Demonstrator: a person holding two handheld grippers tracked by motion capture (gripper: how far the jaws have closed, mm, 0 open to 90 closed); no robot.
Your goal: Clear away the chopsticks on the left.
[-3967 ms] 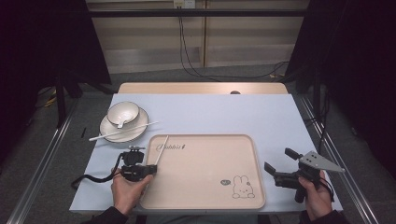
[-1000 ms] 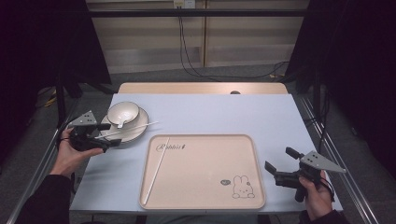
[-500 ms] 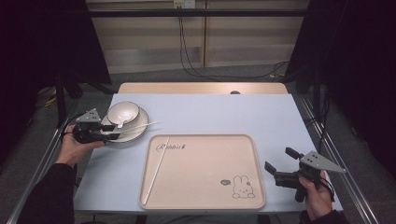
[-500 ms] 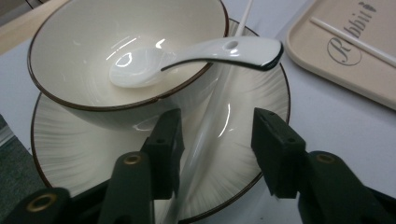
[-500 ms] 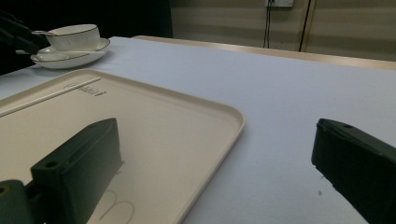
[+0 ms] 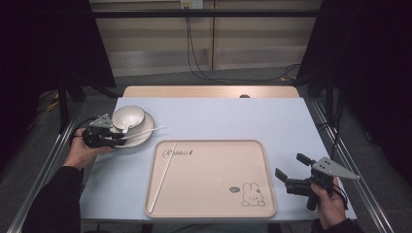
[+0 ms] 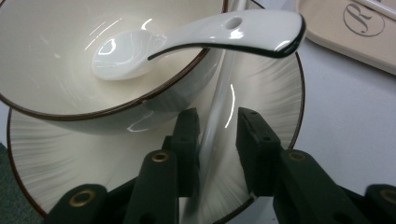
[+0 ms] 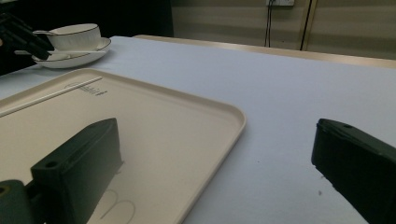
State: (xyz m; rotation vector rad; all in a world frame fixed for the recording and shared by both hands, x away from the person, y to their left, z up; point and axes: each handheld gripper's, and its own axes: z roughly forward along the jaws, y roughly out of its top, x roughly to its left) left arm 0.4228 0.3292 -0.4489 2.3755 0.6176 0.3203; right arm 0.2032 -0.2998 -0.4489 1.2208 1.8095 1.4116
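The counter is covered by a pale blue-grey sheet, with a strip of light wood showing along its far edge and metal rails down both sides. Behind it stands a beige panelled wall with black cables hanging down to a grey floor; dark curtains close in on either side.

Take the tray as the landmark: a cream rectangle with a rabbit drawing, lying toward the near middle of the counter. One white chopstick lies lengthwise inside it along its left side.

Beyond the tray's far-left corner sits a plate with a dark-rimmed bowl on it, and a white spoon rests in the bowl with its handle over the rim. A second chopstick lies across the plate, its tip pointing toward the tray.

The left claw is at the plate's left edge. In the left gripper view its jaws have just been closing, with that second chopstick between them; one pad is right against it, the other stands a little off, so it is not yet pinched.

The right claw is held just beyond the tray's right edge, near the counter's front corner, its jaws spread wide with nothing between them.
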